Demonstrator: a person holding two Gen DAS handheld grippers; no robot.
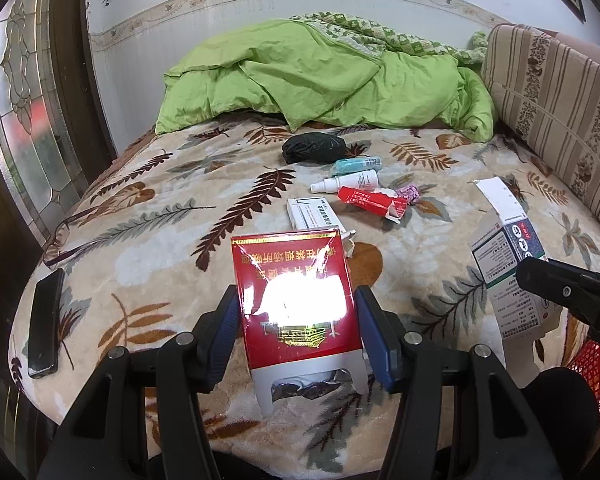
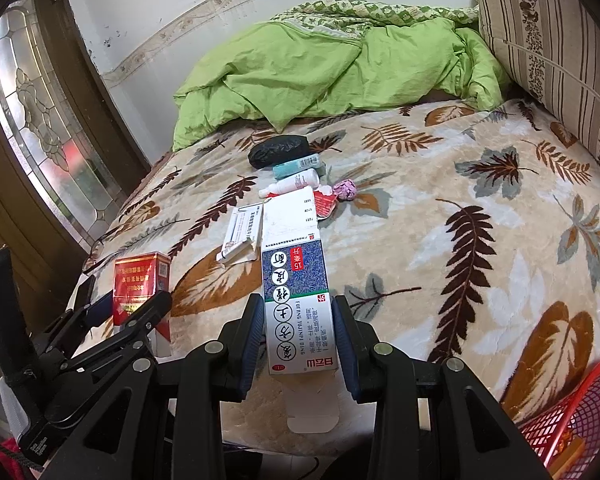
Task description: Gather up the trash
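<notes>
In the left wrist view, a dark phone (image 1: 44,322) lies at 9 o'clock near the bed's left edge, with a pair of glasses (image 1: 66,236) just beyond it. The left claw (image 1: 298,332) is pinching a red cigarette pack (image 1: 296,304), its blue pads pressed on both sides; the pack's torn white bottom faces the camera and glare washes out its middle. Straight past the pack, toward 12 o'clock on the leaf-print blanket (image 1: 160,184), sits a cluster of litter: a white flat box (image 1: 310,216) just beyond the pack, a red torn carton (image 1: 374,202), a white spray bottle (image 1: 346,181), a teal packet (image 1: 354,166), a black crumpled bag (image 1: 314,148) and a pink wad (image 1: 407,193). A green quilt (image 1: 320,76) is heaped at the far end.

At 3 o'clock in that view, and centred in the right wrist view, the right claw (image 2: 298,340) is clamped on a blue-and-white medicine box (image 2: 296,280), whose open flaps stick out at both ends; its far flap hides part of the litter cluster. A red mesh basket (image 2: 580,412) shows at 4 o'clock, beside the bed's near edge. A striped cushion (image 2: 552,56) stands along the right side.
</notes>
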